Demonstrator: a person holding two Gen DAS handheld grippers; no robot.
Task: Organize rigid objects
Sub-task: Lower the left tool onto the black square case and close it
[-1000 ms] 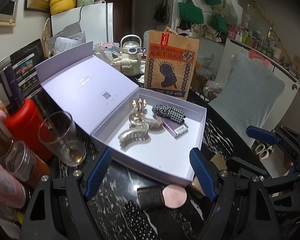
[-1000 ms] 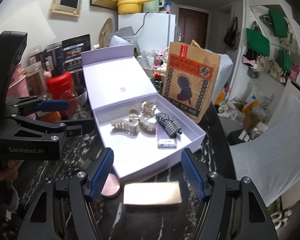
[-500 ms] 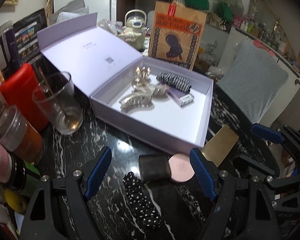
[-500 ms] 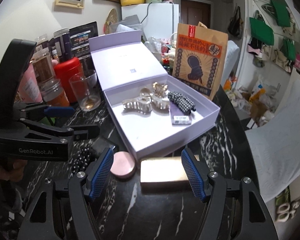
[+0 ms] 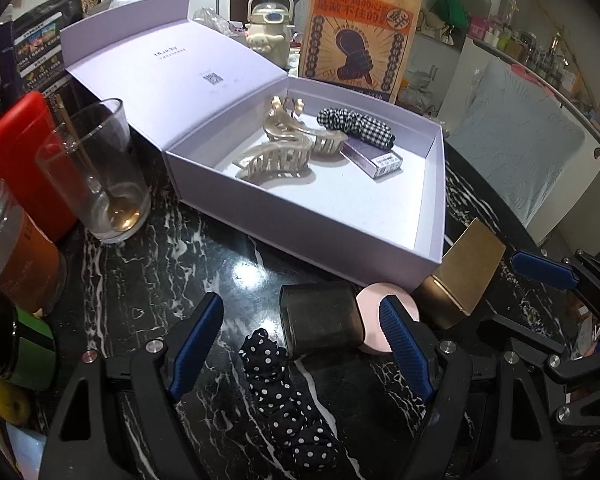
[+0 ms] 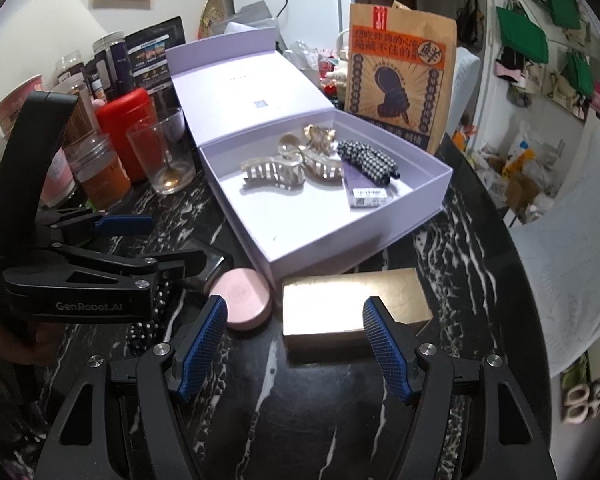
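Over the last second both grippers have dropped low over the black marble table [image 5: 148, 280]: the left gripper [image 5: 300, 340], jaws wide and empty, now brackets the dark square case [image 5: 320, 322], and the right gripper [image 6: 294, 340], equally wide and empty, straddles the gold box [image 6: 352, 306], so pickups look imminent. Outside the lavender box [image 6: 340, 248]: one dark case, one pink compact [image 6: 244, 296], one gold box, one polka-dot scrunchie [image 5: 288, 412]. Inside: two or three hair claws [image 5: 276, 158] (overlapping), one gingham scrunchie [image 5: 354, 126], one small purple carton [image 5: 374, 158].
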